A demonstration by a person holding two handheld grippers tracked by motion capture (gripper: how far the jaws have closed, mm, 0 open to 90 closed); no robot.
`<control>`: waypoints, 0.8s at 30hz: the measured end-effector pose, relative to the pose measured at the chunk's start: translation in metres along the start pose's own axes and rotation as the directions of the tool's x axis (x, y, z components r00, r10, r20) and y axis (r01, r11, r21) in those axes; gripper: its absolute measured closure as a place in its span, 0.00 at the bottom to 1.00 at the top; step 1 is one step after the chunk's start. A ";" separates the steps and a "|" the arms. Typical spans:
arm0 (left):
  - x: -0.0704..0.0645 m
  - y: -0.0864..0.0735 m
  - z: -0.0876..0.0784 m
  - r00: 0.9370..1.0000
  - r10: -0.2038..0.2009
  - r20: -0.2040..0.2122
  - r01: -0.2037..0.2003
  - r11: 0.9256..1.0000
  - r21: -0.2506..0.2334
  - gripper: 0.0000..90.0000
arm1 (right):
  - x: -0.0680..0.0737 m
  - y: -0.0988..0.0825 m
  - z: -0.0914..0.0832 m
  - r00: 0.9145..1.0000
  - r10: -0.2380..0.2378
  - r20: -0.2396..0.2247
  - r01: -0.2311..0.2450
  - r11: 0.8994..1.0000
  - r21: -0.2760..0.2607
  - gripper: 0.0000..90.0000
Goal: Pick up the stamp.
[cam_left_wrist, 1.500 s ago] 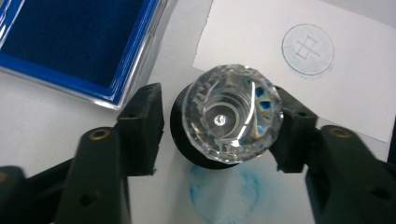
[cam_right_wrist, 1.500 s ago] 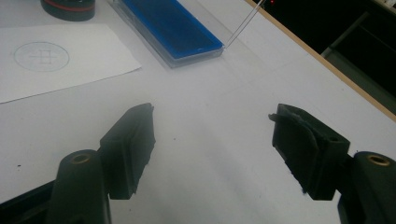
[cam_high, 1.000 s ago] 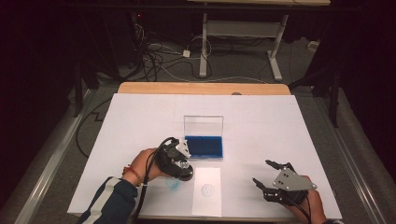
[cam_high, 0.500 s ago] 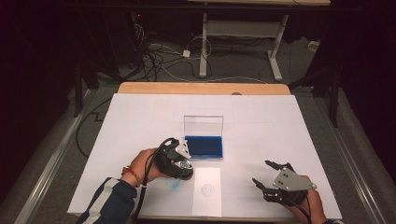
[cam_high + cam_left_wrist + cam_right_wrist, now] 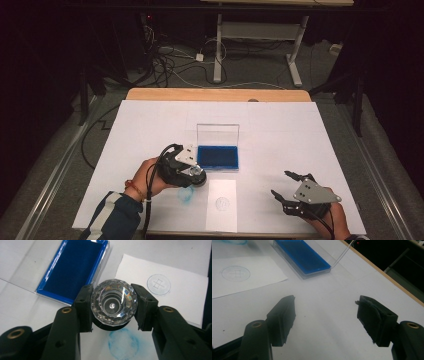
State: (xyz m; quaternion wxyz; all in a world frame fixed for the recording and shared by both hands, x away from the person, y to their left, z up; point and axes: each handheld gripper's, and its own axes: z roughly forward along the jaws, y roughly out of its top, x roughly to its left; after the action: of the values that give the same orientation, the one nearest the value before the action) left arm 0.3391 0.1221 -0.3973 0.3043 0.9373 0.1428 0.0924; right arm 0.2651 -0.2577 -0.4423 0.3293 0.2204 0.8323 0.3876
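1. The left gripper (image 5: pixel 113 308) squeezes a clear stamp (image 5: pixel 114 302) between its two black jaws. The jaws press on both sides of it.
2. The stamp is round and looks like cut glass. It has many small flat faces that shine, ring shapes inside, and a tiny bright dot in the middle. Under the glass top there is a dark base.
3. In the high view the left gripper (image 5: pixel 192 173) holds the stamp just in front of the ink pad (image 5: pixel 217 156), near its left corner.
4. The ink pad is a flat dark blue block in a clear case, and its clear lid (image 5: pixel 218 134) stands up behind it.
5. A smudgy blue ring (image 5: pixel 123 343) sits on the white table (image 5: pixel 280 130) right under the stamp.
6. A small white paper (image 5: pixel 221 205) lies just beside that ring. It has a pale blue circle print (image 5: pixel 158 284) with a cross-like mark inside.
7. The right gripper (image 5: pixel 288 187) is well apart from the stamp, near the table's front edge. Its jaws are spread wide and hold nothing.
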 end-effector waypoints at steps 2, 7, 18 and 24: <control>-0.001 0.000 -0.004 1.000 0.006 0.003 -0.006 1.000 -0.011 0.60 | -0.001 0.001 0.002 1.000 0.002 -0.003 -0.002 1.000 -0.001 0.34; -0.003 -0.001 -0.010 1.000 0.008 -0.010 -0.008 1.000 -0.023 0.60 | -0.002 0.001 0.004 1.000 0.001 -0.008 -0.001 1.000 0.002 0.33; -0.008 0.003 -0.028 0.999 0.027 -0.046 -0.030 0.996 -0.078 0.60 | -0.001 -0.001 0.002 1.000 0.003 -0.002 -0.003 1.000 0.004 0.33; -0.010 0.002 -0.032 0.999 0.031 -0.045 -0.034 0.996 -0.086 0.60 | -0.001 0.000 0.003 1.000 0.003 -0.006 -0.003 1.000 0.003 0.33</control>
State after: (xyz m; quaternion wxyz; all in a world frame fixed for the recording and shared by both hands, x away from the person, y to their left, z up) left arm 0.3221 0.1342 -0.3714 0.3398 0.9232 0.1300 0.1240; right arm 0.2676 -0.2565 -0.4432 0.3259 0.2209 0.8337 0.3873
